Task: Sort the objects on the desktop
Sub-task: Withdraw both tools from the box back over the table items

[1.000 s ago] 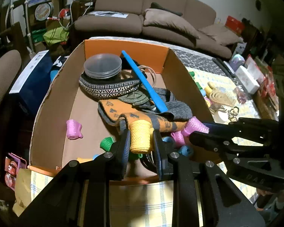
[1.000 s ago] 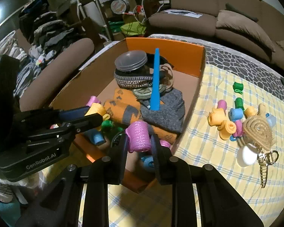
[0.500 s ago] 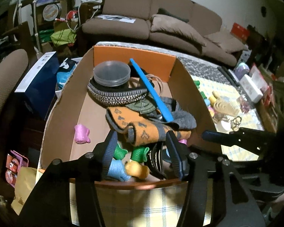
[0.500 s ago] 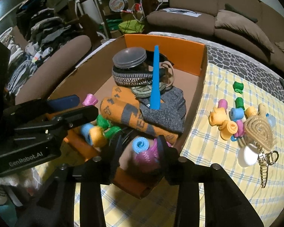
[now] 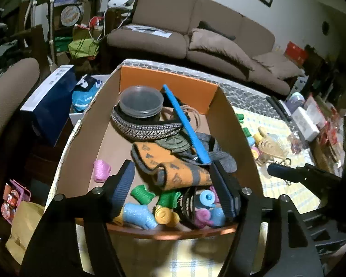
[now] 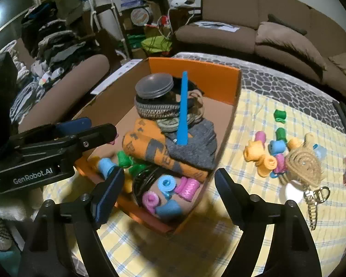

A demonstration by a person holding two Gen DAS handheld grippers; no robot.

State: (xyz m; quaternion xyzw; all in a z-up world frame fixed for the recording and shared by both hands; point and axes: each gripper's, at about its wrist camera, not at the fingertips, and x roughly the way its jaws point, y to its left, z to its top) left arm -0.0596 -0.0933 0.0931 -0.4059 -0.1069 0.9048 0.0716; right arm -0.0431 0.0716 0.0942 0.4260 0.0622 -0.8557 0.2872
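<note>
Two wrist views look down on a table under a yellow checked cloth (image 6: 260, 120), with a brown sofa (image 5: 196, 30) behind it and heaps of clothes (image 6: 50, 41) off to one side (the room is dim and crowded). On the cloth stands an open cardboard box (image 5: 85, 136) with an orange inner end wall. Inside it lie a lidded jar (image 5: 140, 101), a patterned band (image 5: 147, 130), a long blue stick (image 5: 186, 124), and an orange-and-grey folded cloth (image 5: 173, 168). Small hair rollers (image 5: 163, 207) in blue, green, yellow and pink lie heaped at the box's near end; one pink roller (image 5: 101, 170) sits apart by the side wall. More rollers (image 6: 267, 152) lie on the cloth beside the box, next to a woven piece (image 6: 303, 166).

Both tools point steeply down over the box's near end. The left gripper (image 5: 173, 182) has just been opening; its fingers stand apart with nothing pressed between them. The right gripper (image 6: 168, 177) has likewise just been opening, and grips nothing.
</note>
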